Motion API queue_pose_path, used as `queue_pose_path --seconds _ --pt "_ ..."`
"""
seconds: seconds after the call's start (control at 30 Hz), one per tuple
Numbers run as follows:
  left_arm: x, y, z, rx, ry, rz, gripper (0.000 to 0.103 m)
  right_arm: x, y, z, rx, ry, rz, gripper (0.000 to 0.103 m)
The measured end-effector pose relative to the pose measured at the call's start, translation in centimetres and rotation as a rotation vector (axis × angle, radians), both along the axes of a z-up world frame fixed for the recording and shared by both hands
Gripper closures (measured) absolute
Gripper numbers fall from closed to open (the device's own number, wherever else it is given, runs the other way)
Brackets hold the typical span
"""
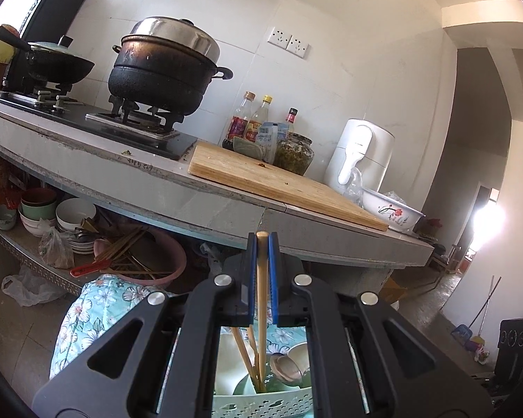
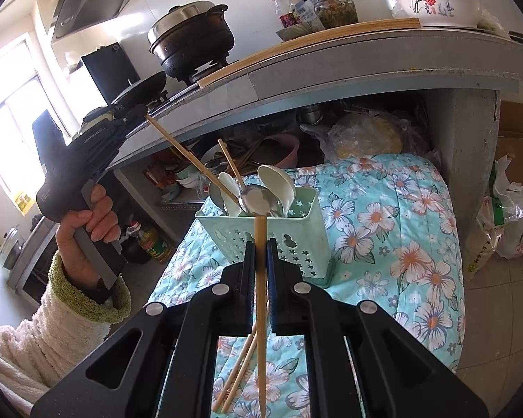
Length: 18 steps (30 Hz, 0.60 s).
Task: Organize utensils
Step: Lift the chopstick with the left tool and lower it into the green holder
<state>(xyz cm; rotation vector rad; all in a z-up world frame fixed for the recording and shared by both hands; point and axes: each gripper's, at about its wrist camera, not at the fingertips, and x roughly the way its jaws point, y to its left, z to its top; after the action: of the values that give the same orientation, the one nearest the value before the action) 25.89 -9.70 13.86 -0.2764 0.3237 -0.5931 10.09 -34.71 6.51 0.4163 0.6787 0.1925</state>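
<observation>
Jaws of both grippers clamp chopsticks above the holder (image 2: 289, 240).

Black left gripper (image 2: 145, 114) with blue pads (image 1: 272, 278), 4 silver screws; fluffy cream sleeve (image 2: 52, 327), green cuff.

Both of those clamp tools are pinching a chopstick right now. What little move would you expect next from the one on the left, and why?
Probably a short lowering, then release. The left gripper is shut on a chopstick whose lower end already slants down among the spoons in the green utensil holder, so it seems nearly in. The right gripper grips its own chopstick in front of the holder and would likely follow.
</observation>
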Motion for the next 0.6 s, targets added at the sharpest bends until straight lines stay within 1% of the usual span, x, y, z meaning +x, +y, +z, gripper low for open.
queue_pose_path --seconds 0.27,0.6 --pt "0.7 -0.5 -2.9 0.017 0.083 -0.021 0.097 -0.1 0.0 0.0 -0.006 0.0 0.0 0.096" --pt "1.2 -1.9 -6.1 0.098 0.164 -0.068 0.097 0.2 0.5 0.6 -0.02 -0.009 0.007 0.096"
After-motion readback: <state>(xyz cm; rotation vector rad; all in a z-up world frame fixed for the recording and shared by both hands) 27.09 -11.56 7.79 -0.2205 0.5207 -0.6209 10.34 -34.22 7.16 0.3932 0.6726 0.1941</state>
